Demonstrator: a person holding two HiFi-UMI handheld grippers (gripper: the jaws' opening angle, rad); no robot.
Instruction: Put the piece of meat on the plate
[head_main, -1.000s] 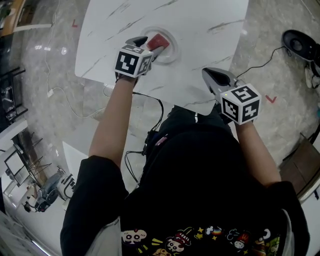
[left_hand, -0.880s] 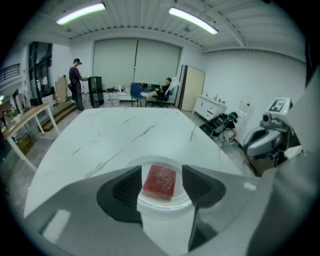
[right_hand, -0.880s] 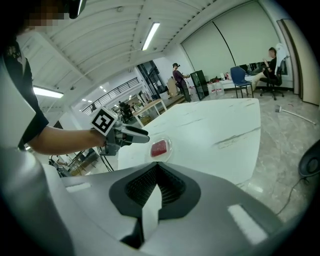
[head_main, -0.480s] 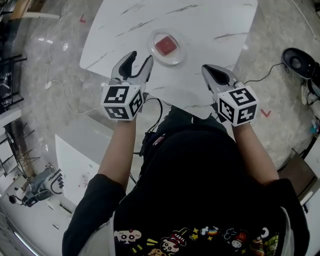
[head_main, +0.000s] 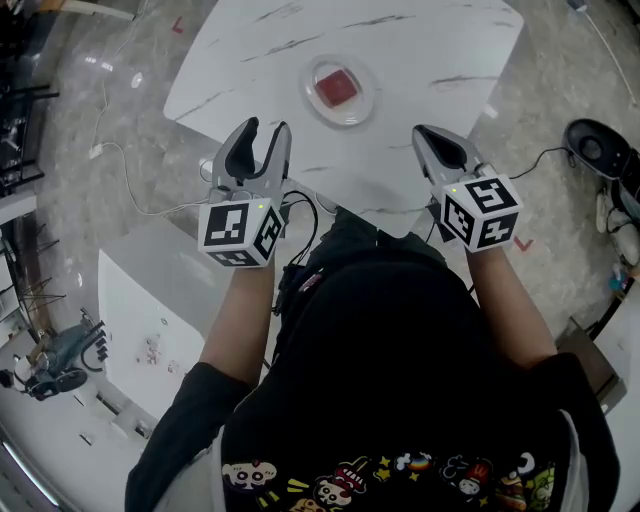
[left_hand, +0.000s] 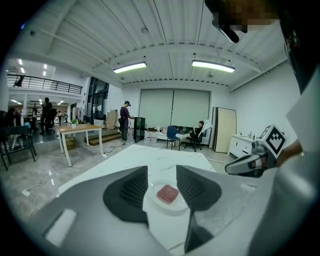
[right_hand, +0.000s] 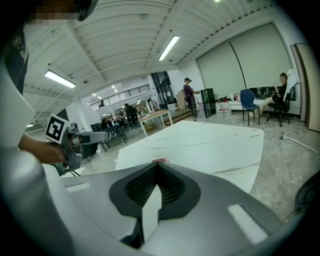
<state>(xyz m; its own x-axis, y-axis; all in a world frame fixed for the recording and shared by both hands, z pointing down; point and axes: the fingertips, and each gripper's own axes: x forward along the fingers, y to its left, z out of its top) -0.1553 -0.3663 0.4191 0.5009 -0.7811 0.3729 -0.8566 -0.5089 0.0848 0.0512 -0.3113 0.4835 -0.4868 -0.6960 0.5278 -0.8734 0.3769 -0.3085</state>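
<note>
A red piece of meat (head_main: 338, 89) lies on the round clear plate (head_main: 312, 79) in the middle of the white marble table (head_main: 420, 70). In the left gripper view the meat (left_hand: 167, 193) rests on the plate (left_hand: 149, 199), seen between the spread jaws. My left gripper (head_main: 261, 135) is open and empty, held off the table's near-left edge, well short of the plate. My right gripper (head_main: 430, 135) is shut with nothing in it, over the near-right edge of the table. The right gripper view shows only a sliver of the meat (right_hand: 159, 160) above the shut jaws.
Cables (head_main: 120, 170) trail over the grey floor left of the table. A low white unit (head_main: 150, 300) stands at the person's left. A dark round object (head_main: 598, 150) sits on the floor at far right. People, desks and chairs stand far off in the hall.
My left gripper let go of the meat on the plate, opened, and drew back toward the person off the near-left edge. The right gripper stayed shut, almost unmoved.
</note>
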